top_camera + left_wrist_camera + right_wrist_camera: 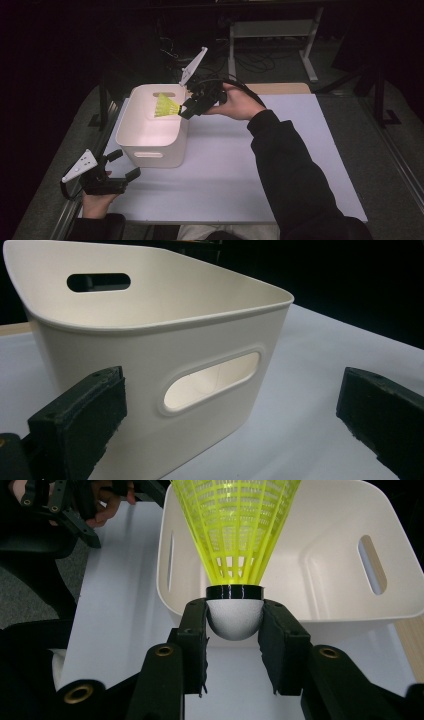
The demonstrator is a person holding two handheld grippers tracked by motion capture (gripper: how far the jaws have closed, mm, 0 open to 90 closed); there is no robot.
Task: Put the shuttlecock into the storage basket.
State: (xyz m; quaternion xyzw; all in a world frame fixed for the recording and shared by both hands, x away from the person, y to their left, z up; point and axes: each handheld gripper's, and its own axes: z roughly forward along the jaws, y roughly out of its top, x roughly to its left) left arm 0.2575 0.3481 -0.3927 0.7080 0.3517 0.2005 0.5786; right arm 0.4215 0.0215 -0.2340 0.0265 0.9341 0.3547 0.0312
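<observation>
Gripping shuttlecock (235, 540) over bin (150, 145): right gripper (234, 630); left gripper (122, 167) agape.

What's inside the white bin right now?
The white bin looks empty: the right gripper view shows bare inner walls and floor. The yellow shuttlecock, held by the right gripper, hangs over the rim and hides part of the inside.

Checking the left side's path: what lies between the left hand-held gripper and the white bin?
Nothing: in the high view, only bare white table separates the left hand-held gripper from the white bin.
</observation>
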